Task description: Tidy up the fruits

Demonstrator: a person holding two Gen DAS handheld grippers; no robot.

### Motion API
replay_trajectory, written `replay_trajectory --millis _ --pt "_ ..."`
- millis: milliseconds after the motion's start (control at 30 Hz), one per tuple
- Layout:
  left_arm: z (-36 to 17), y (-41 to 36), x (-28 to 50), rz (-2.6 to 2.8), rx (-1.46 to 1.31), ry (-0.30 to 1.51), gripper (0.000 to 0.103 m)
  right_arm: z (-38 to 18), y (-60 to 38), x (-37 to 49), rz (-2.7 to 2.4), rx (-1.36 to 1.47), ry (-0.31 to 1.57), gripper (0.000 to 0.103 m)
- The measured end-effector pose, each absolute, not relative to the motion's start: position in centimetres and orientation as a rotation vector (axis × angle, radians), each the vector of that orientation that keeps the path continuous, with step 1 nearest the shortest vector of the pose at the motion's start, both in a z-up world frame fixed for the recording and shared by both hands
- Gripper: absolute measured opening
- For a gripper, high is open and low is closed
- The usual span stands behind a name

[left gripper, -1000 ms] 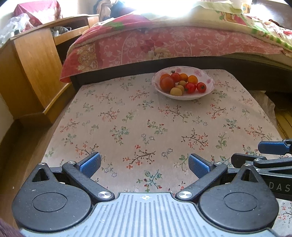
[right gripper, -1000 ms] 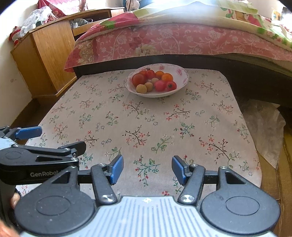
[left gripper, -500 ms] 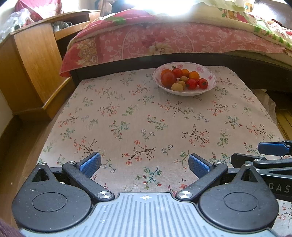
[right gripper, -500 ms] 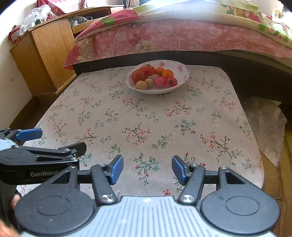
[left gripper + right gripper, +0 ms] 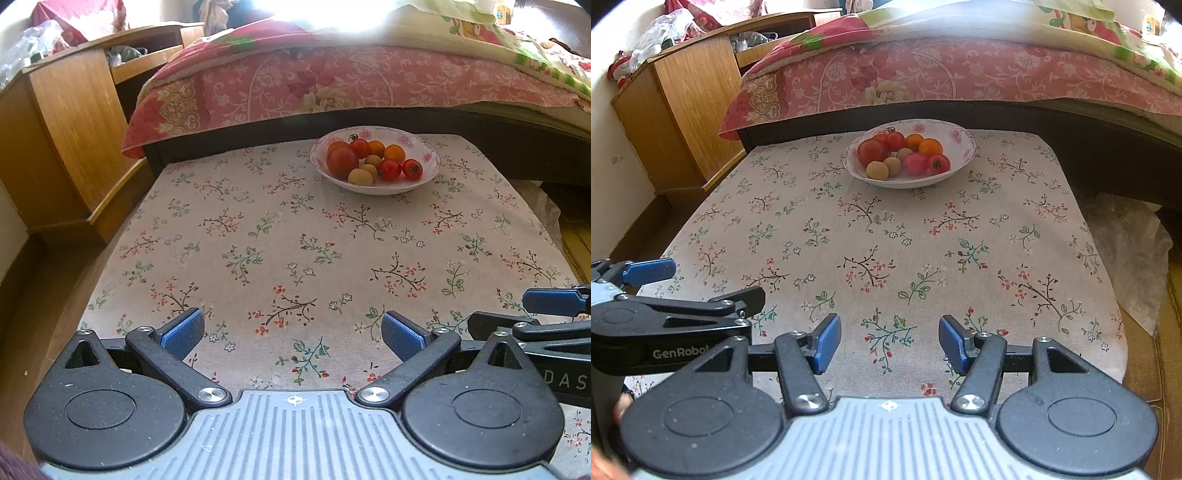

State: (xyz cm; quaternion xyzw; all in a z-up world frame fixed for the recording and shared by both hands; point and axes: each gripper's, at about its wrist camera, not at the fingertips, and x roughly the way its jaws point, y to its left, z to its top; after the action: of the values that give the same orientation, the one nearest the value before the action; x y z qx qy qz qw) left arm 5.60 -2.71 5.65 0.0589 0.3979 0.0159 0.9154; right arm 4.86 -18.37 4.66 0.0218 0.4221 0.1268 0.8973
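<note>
A white bowl with a pink flower rim (image 5: 428, 155) (image 5: 960, 136) stands at the far end of the flowered tablecloth (image 5: 295, 240) (image 5: 886, 240). In it lie several small fruits: a large red tomato (image 5: 342, 162) (image 5: 872, 151), red cherry tomatoes (image 5: 412, 169) (image 5: 939, 164), orange ones (image 5: 394, 153) (image 5: 930, 146) and pale yellow round ones (image 5: 360, 176) (image 5: 877, 170). My left gripper (image 5: 293, 334) hangs open over the near edge of the cloth, nothing between its blue pads. My right gripper (image 5: 889, 345) is open too, empty, beside the left one.
A bed with a pink flowered quilt (image 5: 332, 81) runs behind the table. A wooden bedside cabinet (image 5: 70, 122) stands at the left. Crumpled clear plastic (image 5: 1126, 251) lies on the floor past the table's right edge.
Both views have tilted slightly, so the bowl sits a little higher in the picture than a second ago. Neither gripper's jaws have changed.
</note>
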Motion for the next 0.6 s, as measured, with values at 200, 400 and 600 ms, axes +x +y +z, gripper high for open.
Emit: replay_trajectory --millis 200,400,600 --pt "5.61 -2.7 5.6 0.033 0.121 0.821 0.103 4.68 -18.37 4.88 0.262 0.045 0.875 0.06" --pt "5.55 -2.67 5.59 0.033 0.121 0.82 0.103 4.62 -18.34 4.91 0.263 0.046 0.876 0.06" --pt "5.54 -2.72 5.57 0.034 0.121 0.82 0.103 4.58 -18.34 4.93 0.263 0.046 0.876 0.06"
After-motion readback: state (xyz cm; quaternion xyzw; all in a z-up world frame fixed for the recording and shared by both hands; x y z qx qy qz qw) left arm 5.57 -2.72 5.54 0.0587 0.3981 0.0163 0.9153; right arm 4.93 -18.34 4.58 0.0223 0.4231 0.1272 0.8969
